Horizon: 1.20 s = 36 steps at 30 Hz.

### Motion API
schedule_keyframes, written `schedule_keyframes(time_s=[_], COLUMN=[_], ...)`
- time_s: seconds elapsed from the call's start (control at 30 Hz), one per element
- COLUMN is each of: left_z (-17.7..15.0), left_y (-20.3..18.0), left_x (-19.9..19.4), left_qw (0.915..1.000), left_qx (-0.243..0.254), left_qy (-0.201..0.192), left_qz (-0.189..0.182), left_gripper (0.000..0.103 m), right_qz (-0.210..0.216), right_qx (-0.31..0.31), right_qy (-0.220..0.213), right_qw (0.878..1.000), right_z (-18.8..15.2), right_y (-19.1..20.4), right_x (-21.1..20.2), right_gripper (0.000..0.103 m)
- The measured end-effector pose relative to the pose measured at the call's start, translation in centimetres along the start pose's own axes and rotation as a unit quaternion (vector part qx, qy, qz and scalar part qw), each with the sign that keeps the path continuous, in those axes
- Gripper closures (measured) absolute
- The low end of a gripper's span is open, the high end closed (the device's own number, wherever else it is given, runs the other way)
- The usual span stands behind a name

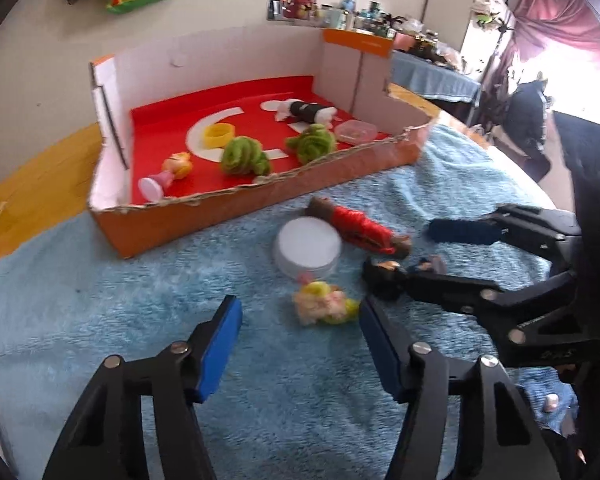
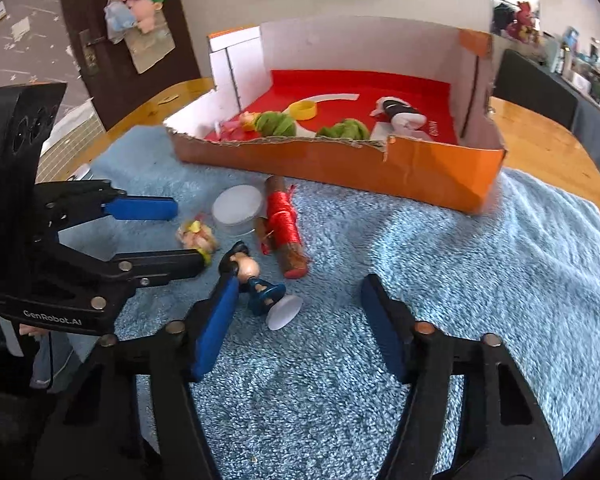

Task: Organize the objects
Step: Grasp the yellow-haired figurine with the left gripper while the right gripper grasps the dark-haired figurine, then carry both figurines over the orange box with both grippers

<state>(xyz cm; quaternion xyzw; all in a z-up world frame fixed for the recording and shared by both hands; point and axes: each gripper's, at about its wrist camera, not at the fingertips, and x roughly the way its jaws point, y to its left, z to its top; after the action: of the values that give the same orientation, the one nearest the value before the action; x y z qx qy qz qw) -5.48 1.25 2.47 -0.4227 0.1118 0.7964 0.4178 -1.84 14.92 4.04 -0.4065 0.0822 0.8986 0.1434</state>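
Fluffy light-blue towel (image 2: 440,280) covers most of a round wooden tabletop (image 2: 548,148), and a torn orange cardboard box with a red floor (image 2: 420,168) sits at the towel's far edge.

Both grippers hang over the towel's near part with jaws spread wide and nothing between them. The left gripper (image 1: 300,344) has its blue pads (image 1: 220,348) apart over bare pile, with a small yellow-and-pink fuzzy toy (image 1: 324,304) lying just ahead of the gap. The right gripper (image 2: 296,324) is equally open; its left pad lies beside, perhaps touching, a small figurine with a dark hat, blue body and white round base (image 2: 260,288), which lies on its side, head toward the box and base toward the towel's near edge.

Near the towel's middle a brown stick wound with red thread (image 2: 284,228) lies flat, its long axis running from the box side toward the near edge. A white round lidded tub (image 2: 238,208) stands just beside it on the left.

Inside the box are two green yarn bundles (image 1: 244,156) near the torn front wall, a yellow ring (image 1: 219,135), a blond doll in pink on its side (image 1: 168,176) toward the front left corner, a black-and-white roll (image 1: 308,111) toward the back, and a clear lidded container (image 1: 356,131) at the right.
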Motion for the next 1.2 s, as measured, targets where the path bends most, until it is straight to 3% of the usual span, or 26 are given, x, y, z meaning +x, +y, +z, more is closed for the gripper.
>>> schedule_keyframes(time_s=[0.07,0.13,0.23,0.47,1.2], left_z=[0.0,-0.1,-0.2,-0.3,1.9], left_y=[-0.1,-0.3,-0.5,-0.7,-1.8], left_x=[0.0,0.0,0.0,-0.6,-4.9], left_qw=[1.0,1.0,0.9999,0.9997,0.9962], left_qx=[-0.003,0.0,-0.003,-0.016,-0.003], left_qy=[-0.003,-0.006,-0.011,-0.018,-0.079], left_qz=[-0.008,-0.005,-0.005,-0.009,0.036], left_gripper=[0.048,0.06,0.069,0.07,0.07], right_qz=[0.004,0.01,0.026,0.054,0.0], right_qx=[-0.006,-0.014,-0.022,-0.013,0.009], right_qy=[0.0,-0.001,-0.001,-0.02,-0.1], right_qw=[1.0,1.0,0.999,0.998,0.995], right_z=[0.0,-0.1,-0.3,-0.8,2.5], right_y=[0.2,0.5,1.0,1.6,0.5], right_x=[0.0,0.0,0.2,-0.8,-5.9], right_gripper=[0.056,0.066,0.077,0.078,0.078])
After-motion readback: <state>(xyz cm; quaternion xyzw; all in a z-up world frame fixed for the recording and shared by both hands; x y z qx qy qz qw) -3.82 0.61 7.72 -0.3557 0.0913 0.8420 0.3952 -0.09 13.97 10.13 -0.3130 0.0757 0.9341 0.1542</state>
